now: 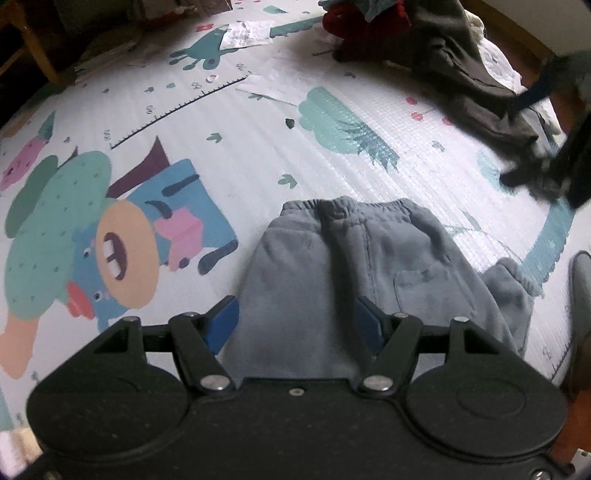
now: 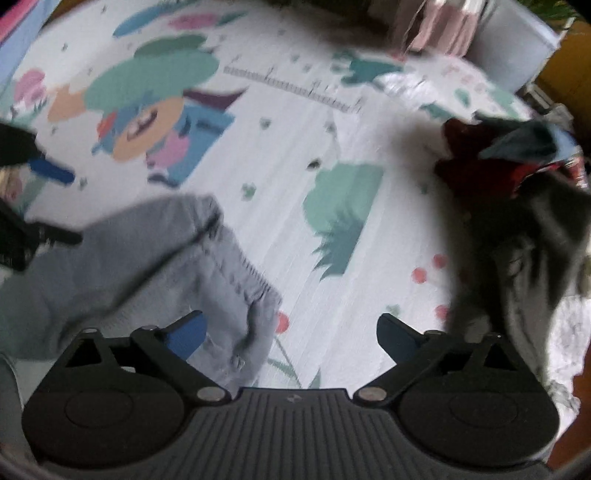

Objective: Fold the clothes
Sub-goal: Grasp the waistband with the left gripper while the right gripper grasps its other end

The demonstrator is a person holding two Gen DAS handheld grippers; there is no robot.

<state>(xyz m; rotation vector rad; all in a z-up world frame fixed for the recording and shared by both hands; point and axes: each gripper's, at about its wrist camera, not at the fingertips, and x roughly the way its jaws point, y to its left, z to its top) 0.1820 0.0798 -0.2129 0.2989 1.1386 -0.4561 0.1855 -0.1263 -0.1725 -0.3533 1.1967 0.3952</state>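
Note:
Grey sweatpants (image 1: 351, 266) lie on the cartoon play mat (image 1: 258, 140), waistband away from me, one leg bent off to the right. My left gripper (image 1: 298, 321) is open, its blue fingers (image 1: 223, 325) either side of the pants' lower part. My right gripper (image 2: 291, 336) is open and empty, hovering over the mat beside the pants' waistband (image 2: 236, 273); its view is blurred. The left gripper shows at the left edge of the right wrist view (image 2: 33, 162). The right gripper shows blurred at the far right in the left wrist view (image 1: 535, 92).
A pile of dark grey, red and white clothes (image 1: 461, 66) lies at the mat's far right; it also shows in the right wrist view (image 2: 524, 206). Sheets of paper (image 1: 247, 31) lie at the far edge. A wooden chair leg (image 1: 33, 48) stands at far left.

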